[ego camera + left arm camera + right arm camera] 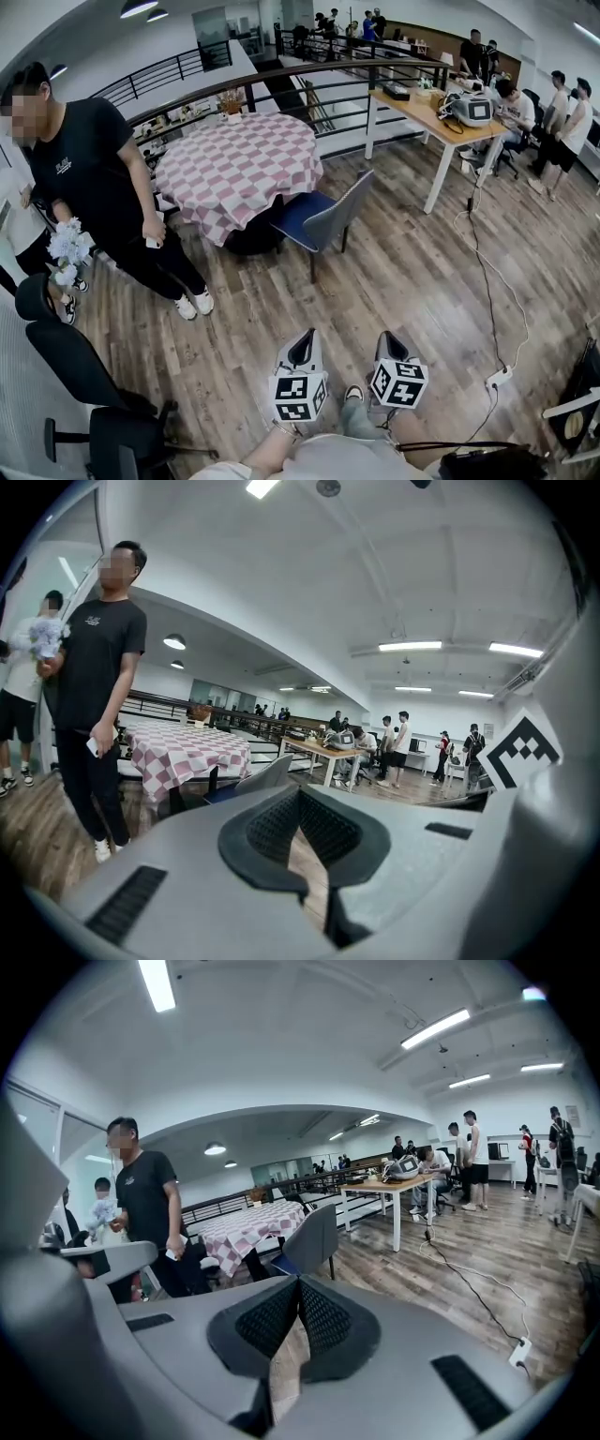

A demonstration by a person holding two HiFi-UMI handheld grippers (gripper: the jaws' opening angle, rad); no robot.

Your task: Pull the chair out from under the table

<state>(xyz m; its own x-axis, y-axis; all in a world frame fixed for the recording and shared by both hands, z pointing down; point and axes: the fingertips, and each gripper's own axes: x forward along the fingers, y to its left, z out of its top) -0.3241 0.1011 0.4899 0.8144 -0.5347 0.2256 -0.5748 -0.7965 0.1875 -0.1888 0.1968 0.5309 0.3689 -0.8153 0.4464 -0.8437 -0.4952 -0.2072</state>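
Though the chair (323,217) stands at the table (239,164), its blue seat meeting the hanging checked cloth (225,202) and its grey back turned outward, both grippers are well apart from it, low over the wood floor (422,281). The left gripper (303,339) and right gripper (386,339) sit side by side, each with its jaws closed tip to tip on nothing. A person (98,178) in black stands just beside the table, at its left.

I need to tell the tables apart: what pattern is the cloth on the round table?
The round table's cloth is pink-and-white checked; the head view shows it best.
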